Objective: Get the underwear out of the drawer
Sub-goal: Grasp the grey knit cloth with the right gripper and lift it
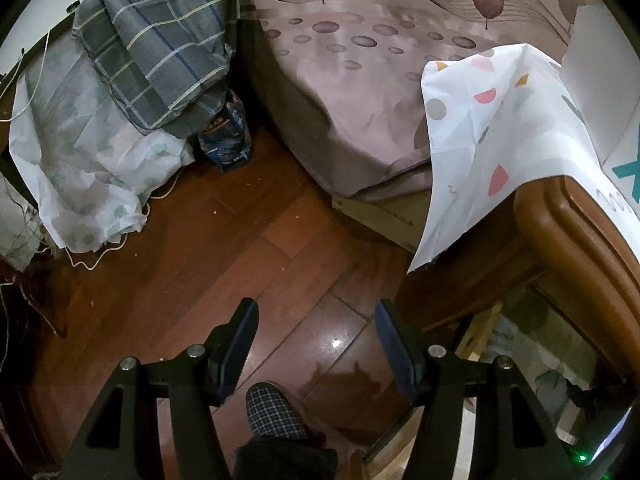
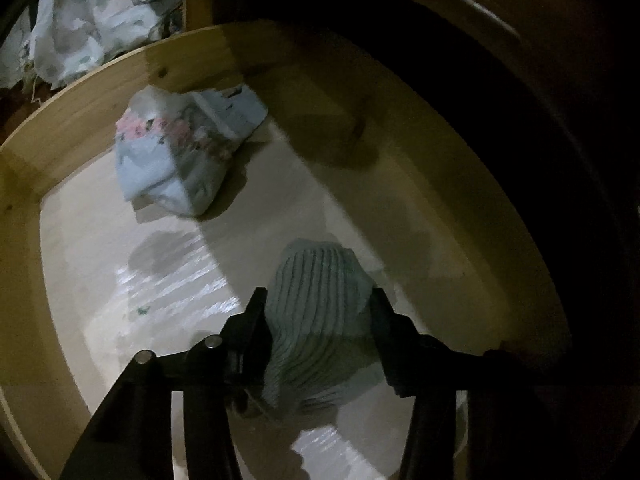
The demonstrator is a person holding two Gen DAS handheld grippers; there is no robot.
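In the right wrist view, a pale green ribbed piece of underwear [image 2: 316, 276] lies bunched on the light bottom of the open wooden drawer [image 2: 120, 68]. My right gripper [image 2: 318, 300] reaches down into the drawer, and its two fingers press the green fabric from both sides. Farther back in the drawer sits a second folded piece, pale blue with pink flowers [image 2: 176, 152]. My left gripper [image 1: 316, 312] hangs open over the dark wooden floor with nothing between its fingers. A corner of the drawer [image 1: 540, 344] shows at the lower right of the left wrist view.
A bed with a brown patterned sheet [image 1: 360, 92] fills the back. A white cloth with coloured shapes [image 1: 480, 152] hangs over the wooden cabinet top [image 1: 580, 232]. Bundled bedding and bags [image 1: 120, 100] stand at the left. A checked slipper [image 1: 272, 412] is below my left gripper.
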